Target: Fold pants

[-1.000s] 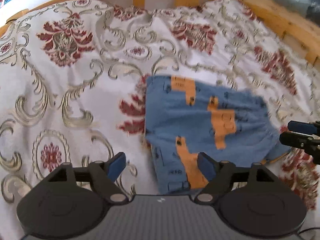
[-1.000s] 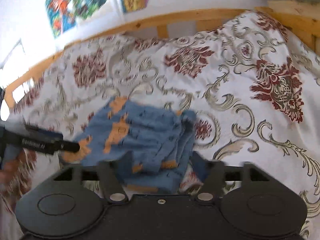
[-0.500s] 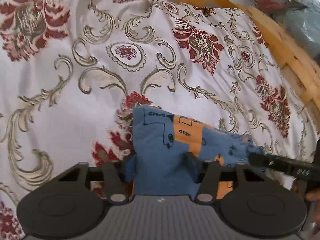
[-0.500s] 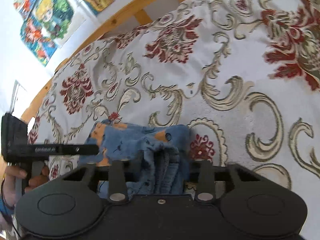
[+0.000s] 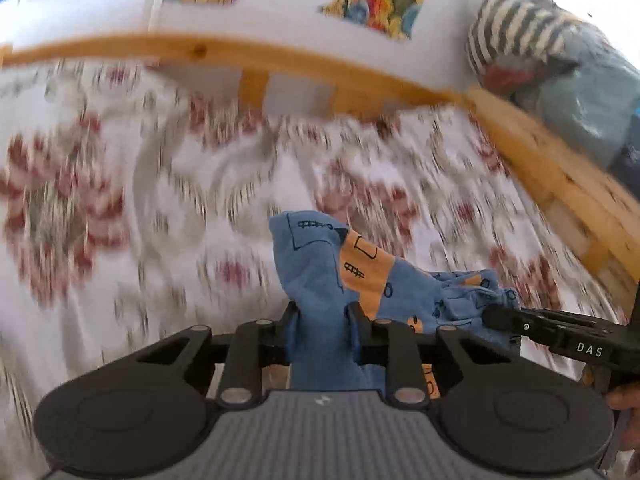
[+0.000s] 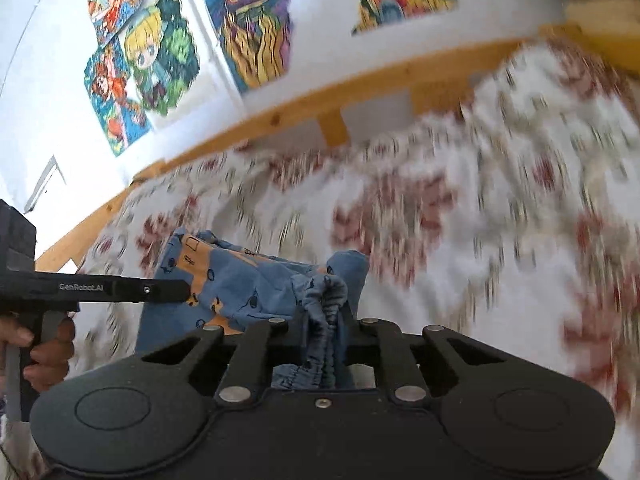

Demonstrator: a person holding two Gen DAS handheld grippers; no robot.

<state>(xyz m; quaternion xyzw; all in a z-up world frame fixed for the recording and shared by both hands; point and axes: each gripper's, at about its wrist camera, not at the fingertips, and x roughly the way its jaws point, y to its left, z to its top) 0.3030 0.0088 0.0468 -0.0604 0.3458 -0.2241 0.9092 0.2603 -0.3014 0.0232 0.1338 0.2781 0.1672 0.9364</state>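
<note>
A: Status of both claws?

B: Left claw had just been closing and was clenched on a bunched edge of the blue-and-orange pants. Right claw likewise, closed on the gathered waistband.

A: A second earlier?

B: Both gaped over the pants lying flat on the floral bedspread. By this frame the cloth rose ahead of each claw, slung between them, apparently lifted.

A: Meaning?

B: Grasp secured; probably the carry-over for a fold. Fold itself not yet made.
</note>
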